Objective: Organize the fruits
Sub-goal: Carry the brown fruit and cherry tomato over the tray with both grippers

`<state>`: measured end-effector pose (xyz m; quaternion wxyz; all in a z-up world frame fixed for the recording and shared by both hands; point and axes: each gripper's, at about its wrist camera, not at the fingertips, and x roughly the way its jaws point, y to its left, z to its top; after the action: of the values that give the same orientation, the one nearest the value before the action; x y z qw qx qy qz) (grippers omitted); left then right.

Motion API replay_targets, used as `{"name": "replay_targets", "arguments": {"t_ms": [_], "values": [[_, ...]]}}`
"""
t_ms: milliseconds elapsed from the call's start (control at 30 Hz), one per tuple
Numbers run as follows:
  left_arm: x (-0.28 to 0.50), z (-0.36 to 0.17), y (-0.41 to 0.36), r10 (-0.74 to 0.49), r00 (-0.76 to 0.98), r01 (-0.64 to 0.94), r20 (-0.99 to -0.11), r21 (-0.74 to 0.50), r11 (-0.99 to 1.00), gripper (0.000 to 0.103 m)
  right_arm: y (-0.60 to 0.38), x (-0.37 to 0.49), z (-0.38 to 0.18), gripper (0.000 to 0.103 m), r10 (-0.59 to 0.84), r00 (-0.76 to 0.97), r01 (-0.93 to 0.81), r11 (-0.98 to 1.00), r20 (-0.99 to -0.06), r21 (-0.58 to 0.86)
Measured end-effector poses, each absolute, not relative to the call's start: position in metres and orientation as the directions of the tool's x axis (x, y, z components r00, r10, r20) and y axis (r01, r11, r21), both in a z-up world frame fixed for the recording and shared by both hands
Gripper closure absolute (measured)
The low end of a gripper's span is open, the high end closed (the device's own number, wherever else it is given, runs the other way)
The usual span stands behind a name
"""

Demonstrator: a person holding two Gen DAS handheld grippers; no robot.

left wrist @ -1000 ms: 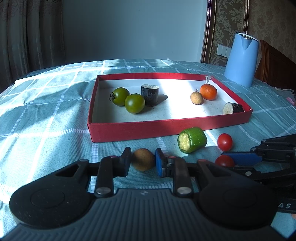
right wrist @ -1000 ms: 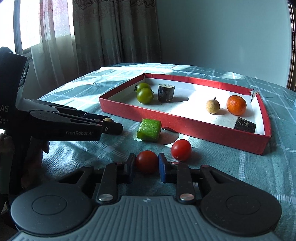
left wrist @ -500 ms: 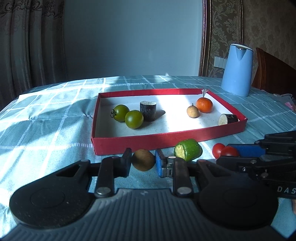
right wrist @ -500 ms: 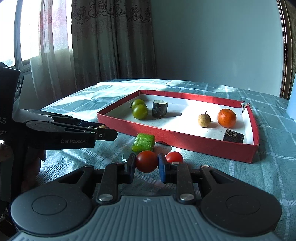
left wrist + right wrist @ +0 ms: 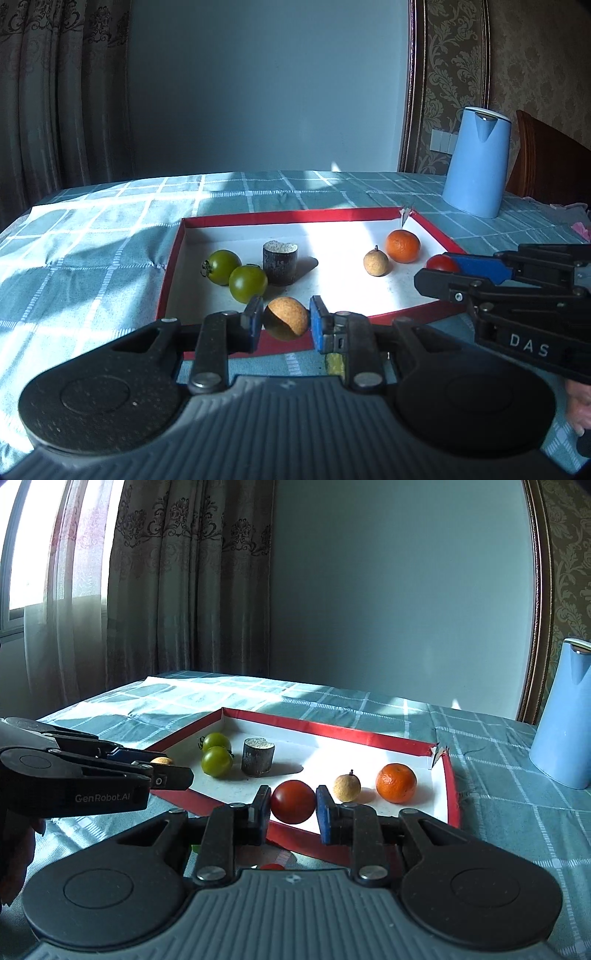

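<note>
My left gripper (image 5: pixel 285 319) is shut on a tan round fruit (image 5: pixel 286 317) and holds it above the near edge of the red tray (image 5: pixel 280 216). My right gripper (image 5: pixel 291 805) is shut on a red tomato (image 5: pixel 293 801), raised over the tray's near wall (image 5: pixel 306 840). In the left wrist view the right gripper (image 5: pixel 439 271) shows at the right with the tomato (image 5: pixel 441 263). The tray holds two green tomatoes (image 5: pixel 236 273), a dark cut chunk (image 5: pixel 280 262), a second tan fruit (image 5: pixel 376 262) and an orange (image 5: pixel 402 245).
A blue kettle (image 5: pixel 476 162) stands on the checked cloth at the back right. A second red tomato (image 5: pixel 271 866) and a bit of a green piece (image 5: pixel 334 363) peek out on the cloth below the grippers. A wooden chair (image 5: pixel 546 166) is at the far right.
Both grippers have lifted their fruits off the cloth and moved forward toward the tray. The green piece and the other red tomato stay on the cloth, now mostly hidden below.
</note>
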<state>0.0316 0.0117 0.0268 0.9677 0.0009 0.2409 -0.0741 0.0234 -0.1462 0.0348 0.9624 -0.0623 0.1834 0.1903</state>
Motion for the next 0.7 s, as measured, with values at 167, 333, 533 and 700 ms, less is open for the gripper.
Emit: {"name": "replay_targets", "arguments": {"t_ms": [167, 333, 533, 700], "values": [[0.057, 0.026, -0.004, -0.134, 0.856, 0.145, -0.499, -0.016, 0.989, 0.079, -0.145, 0.055, 0.035, 0.078, 0.31, 0.861, -0.356, 0.933, -0.404, -0.044], [0.075, 0.022, -0.012, -0.129, 0.846, 0.15, -0.517, -0.002, 0.989, 0.079, -0.145, 0.081, 0.029, 0.078, 0.306, 0.837, -0.348, 0.937, -0.453, -0.011], [0.094, 0.017, -0.016, -0.096, 0.839, 0.126, -0.535, 0.019, 0.992, 0.079, -0.14, 0.096, 0.023, 0.078, 0.292, 0.828, -0.343, 0.939, -0.479, -0.019], [0.107, 0.012, -0.011, -0.066, 0.834, 0.093, -0.548, 0.022, 0.995, 0.079, -0.132, 0.108, 0.018, 0.078, 0.297, 0.812, -0.355, 0.935, -0.503, -0.021]]}}
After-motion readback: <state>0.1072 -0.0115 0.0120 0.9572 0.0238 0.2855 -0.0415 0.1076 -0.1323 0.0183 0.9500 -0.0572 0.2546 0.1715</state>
